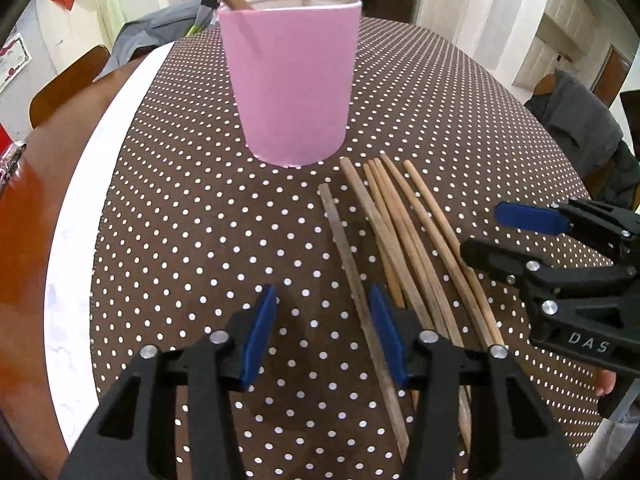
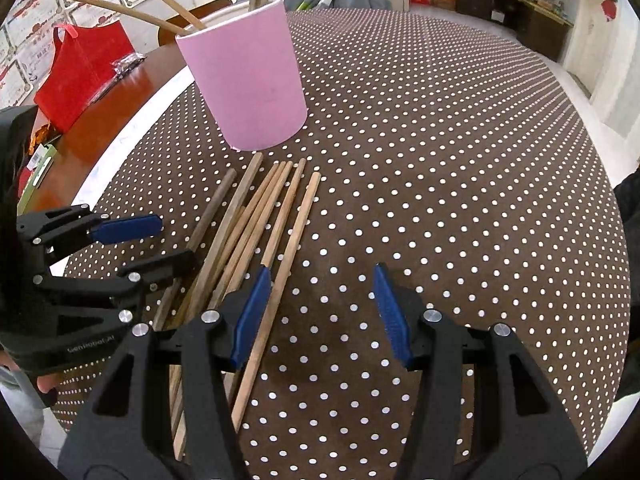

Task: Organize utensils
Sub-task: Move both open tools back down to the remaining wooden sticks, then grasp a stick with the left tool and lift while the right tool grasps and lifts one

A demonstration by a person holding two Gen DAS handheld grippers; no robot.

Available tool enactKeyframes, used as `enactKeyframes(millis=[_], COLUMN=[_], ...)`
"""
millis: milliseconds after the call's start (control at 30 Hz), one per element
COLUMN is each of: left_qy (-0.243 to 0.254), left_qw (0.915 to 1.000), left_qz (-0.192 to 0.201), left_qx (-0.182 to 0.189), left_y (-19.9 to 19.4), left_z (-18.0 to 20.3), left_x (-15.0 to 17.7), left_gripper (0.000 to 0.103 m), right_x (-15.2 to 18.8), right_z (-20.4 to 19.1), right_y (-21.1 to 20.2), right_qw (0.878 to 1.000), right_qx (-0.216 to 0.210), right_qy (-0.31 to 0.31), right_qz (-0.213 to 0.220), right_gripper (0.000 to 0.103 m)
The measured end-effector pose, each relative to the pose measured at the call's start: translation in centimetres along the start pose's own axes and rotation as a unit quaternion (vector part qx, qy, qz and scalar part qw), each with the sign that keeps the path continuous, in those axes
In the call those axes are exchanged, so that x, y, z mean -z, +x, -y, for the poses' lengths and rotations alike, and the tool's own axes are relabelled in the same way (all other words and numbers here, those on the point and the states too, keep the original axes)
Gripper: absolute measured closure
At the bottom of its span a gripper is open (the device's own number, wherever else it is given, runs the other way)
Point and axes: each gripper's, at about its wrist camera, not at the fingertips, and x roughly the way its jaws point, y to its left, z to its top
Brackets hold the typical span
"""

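Wooden chopsticks [image 1: 404, 240] lay loose beside the pink cup [image 1: 290, 84]; my left gripper [image 1: 324, 336] straddled the darkest stick [image 1: 360, 300] unclamped, right gripper [image 2: 320, 316] wide; I should centre before closing.

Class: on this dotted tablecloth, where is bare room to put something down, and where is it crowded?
Free: the wide tablecloth right of the chopsticks, and the strip left of them, below the pink cup. Crowded: the chopstick pile itself, where both claws hover.

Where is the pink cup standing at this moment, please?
The pink cup stands upright on the dotted tablecloth, top centre in the left wrist view, just beyond the far tips of the loose chopsticks, with several chopsticks already in it.
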Motion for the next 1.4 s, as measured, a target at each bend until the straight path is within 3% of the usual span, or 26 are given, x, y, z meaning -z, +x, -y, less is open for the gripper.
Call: enactKeyframes(millis=[333, 433, 600, 800, 833, 1000, 1167, 1400], left_qy=[-0.012, -0.012, -0.010, -0.007, -0.008, -0.026, -0.063, -0.051], left_qw=[0.9999, 0.9999, 0.9999, 0.9999, 0.9999, 0.9996, 0.9973, 0.9957], left_qz=[0.007, 0.007, 0.008, 0.006, 0.006, 0.012, 0.021, 0.065], left_qx=[-0.001, 0.001, 0.004, -0.006, -0.009, 0.002, 0.032, 0.042], left_y=[0.1, 0.2, 0.2, 0.3, 0.3, 0.4, 0.5, -1.3], left_z=[-0.6, -0.8, -0.9, -0.8, -0.7, -1.1, -2.1, -1.5], left_x=[-0.2, -0.3, -0.3, -0.4, -0.5, -0.8, -1.0, -1.1], left_gripper=[0.068, 0.069, 0.068, 0.068, 0.069, 0.093, 0.097, 0.097], right_x=[-1.3, -1.8, -2.2, -1.9, -1.9, -2.3, -2.3, -2.0], right_z=[-1.2, -1.4, -1.2, -3.1, -3.5, -3.7, -2.5, -1.3], right_y=[1.2, 1.5, 1.8, 2.3, 2.4, 2.4, 2.1, 0.6], right_qw=[0.999, 0.999, 0.999, 0.997, 0.996, 0.996, 0.999, 1.000], right_qx=[0.021, 0.015, 0.011, 0.051, 0.058, 0.056, 0.027, -0.007], right_qy=[-0.013, -0.012, -0.002, -0.042, -0.051, -0.053, -0.027, -0.010], right_qz=[-0.023, -0.030, -0.033, -0.042, -0.042, -0.039, -0.029, 0.007], right_gripper=[0.051, 0.064, 0.064, 0.065, 0.070, 0.086, 0.095, 0.097])
